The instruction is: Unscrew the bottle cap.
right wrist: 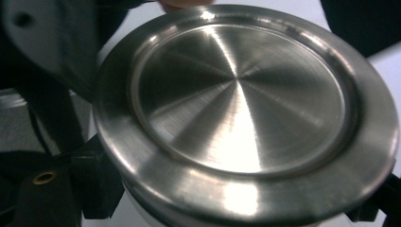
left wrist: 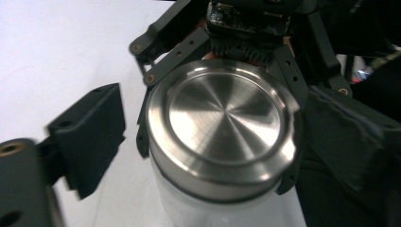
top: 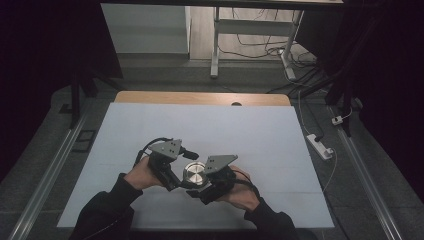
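A small white-bodied jar with a round brushed-steel lid (top: 194, 173) stands on the white table sheet (top: 150, 125), close to the near edge, and both tools meet at it. The right gripper (top: 207, 176) has its black jaws closed around the jar just under the lid rim. The left gripper (top: 176, 176) sits beside the jar with its jaws spread wide, one jaw clear of the side, holding nothing. The lid looks fully seated, so any opening seems still ahead. Beyond the jar, the sheet lies bare.
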Demonstrator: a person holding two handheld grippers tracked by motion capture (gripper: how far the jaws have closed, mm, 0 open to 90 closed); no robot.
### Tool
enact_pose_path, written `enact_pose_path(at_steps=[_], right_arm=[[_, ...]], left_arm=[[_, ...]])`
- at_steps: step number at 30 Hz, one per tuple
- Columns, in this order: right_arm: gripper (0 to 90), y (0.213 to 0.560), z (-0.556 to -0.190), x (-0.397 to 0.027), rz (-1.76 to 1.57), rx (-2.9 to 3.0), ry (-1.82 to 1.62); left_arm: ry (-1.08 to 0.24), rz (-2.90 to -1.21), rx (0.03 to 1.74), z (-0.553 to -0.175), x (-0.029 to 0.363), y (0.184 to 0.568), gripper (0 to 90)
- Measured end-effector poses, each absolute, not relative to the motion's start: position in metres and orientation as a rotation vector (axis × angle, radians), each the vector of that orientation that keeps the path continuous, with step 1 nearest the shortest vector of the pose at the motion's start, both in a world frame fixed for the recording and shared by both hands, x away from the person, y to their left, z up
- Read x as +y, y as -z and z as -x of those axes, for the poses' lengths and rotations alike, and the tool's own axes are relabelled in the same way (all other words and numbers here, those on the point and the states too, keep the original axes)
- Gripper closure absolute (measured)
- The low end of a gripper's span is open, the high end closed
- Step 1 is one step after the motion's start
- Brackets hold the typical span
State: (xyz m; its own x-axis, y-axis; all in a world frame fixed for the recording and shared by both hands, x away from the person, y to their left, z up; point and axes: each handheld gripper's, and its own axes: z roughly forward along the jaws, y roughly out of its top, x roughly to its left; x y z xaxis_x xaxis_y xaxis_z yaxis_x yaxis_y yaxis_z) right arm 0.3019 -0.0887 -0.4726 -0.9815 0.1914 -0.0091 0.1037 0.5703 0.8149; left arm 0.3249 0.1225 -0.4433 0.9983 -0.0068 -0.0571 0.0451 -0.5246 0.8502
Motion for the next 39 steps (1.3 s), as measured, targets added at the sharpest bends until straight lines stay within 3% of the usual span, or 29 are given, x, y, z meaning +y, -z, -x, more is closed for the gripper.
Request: enact_pose_path(at_steps=[3, 13, 17, 21, 24, 30, 39], right_arm=[[14.5, 0.473, -0.301, -0.088, -0.246, 2.699, -1.386], [14.5, 0.473, -0.312, -0.094, -0.516, 2.601, -1.315], [14.5, 0.472, -0.314, -0.097, -0.573, 2.566, -1.334], [14.5, 0.469, -0.312, -0.097, -0.531, 2.574, -1.374], [14.5, 0.469, -0.310, -0.096, -0.474, 2.603, -1.390], [14.5, 0.469, -0.304, -0.090, -0.340, 2.678, -1.411], [14.5, 0.468, -0.299, -0.087, -0.260, 2.690, -1.394]], left_arm=[[0.058, -2.114, 0.006, -0.322, 0.123, 0.444, 20.2], [-0.160, -2.120, 0.342, -0.315, 0.101, 0.442, 20.8], [-0.158, -2.081, 0.384, -0.316, 0.100, 0.437, 18.5], [-0.087, -2.009, 0.363, -0.322, 0.121, 0.427, 8.0], [-0.038, -2.012, 0.264, -0.322, 0.134, 0.422, 6.0], [-0.001, -2.131, 0.029, -0.316, 0.134, 0.427, 9.0], [-0.029, -2.152, 0.036, -0.314, 0.122, 0.435, 20.8]])
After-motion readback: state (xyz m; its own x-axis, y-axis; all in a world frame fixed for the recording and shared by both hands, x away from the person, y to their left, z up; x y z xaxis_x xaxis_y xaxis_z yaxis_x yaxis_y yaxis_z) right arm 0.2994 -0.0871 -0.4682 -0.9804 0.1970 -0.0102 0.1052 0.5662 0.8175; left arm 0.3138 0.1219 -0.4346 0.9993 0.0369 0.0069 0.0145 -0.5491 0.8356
